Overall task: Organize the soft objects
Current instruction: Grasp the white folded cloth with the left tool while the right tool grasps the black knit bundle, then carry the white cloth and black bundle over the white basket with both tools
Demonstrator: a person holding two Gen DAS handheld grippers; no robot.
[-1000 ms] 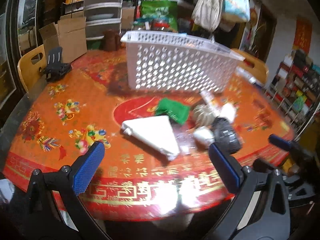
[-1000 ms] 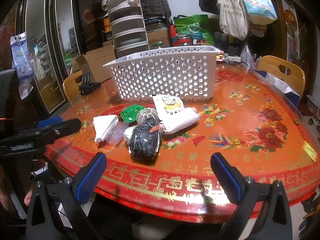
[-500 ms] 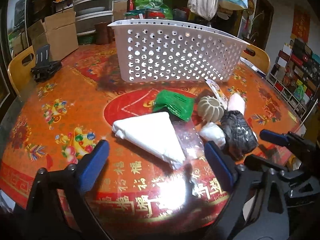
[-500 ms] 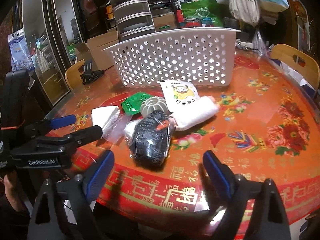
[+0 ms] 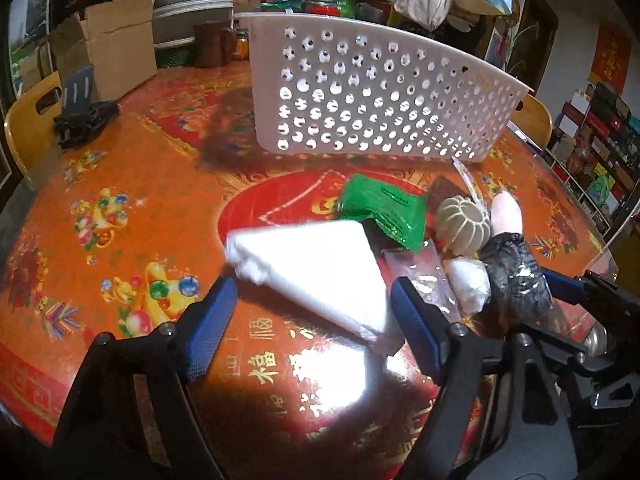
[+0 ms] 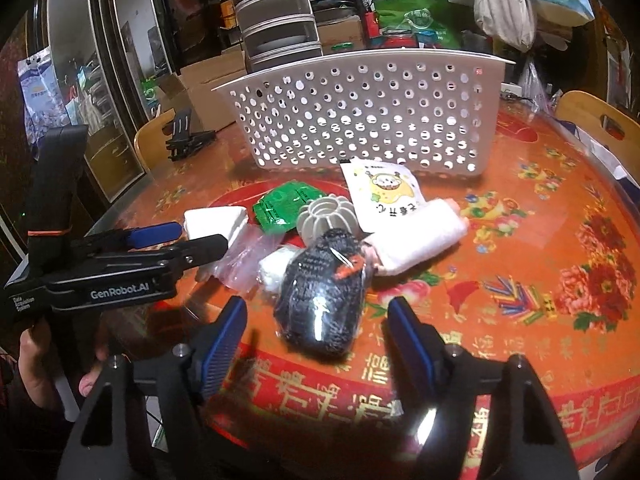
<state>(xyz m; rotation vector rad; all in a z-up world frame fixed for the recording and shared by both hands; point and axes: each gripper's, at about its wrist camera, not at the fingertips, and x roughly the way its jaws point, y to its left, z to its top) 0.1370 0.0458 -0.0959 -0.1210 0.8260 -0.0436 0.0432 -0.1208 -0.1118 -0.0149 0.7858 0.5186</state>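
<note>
Grippers close on a heap of soft goods on an orange festive-print table point(image 5: 120, 184). Left gripper point(image 5: 310, 332) hangs wide open and empty, its blue pads flanking the white triangular packet point(image 5: 316, 268), apparently lined up for a pinch. Right gripper point(image 6: 316, 334), equally spread and empty, brackets the black knit bundle in clear wrap point(image 6: 324, 296). Behind the heap, the white perforated basket point(image 6: 360, 120) stands upright, the likely destination.
</note>
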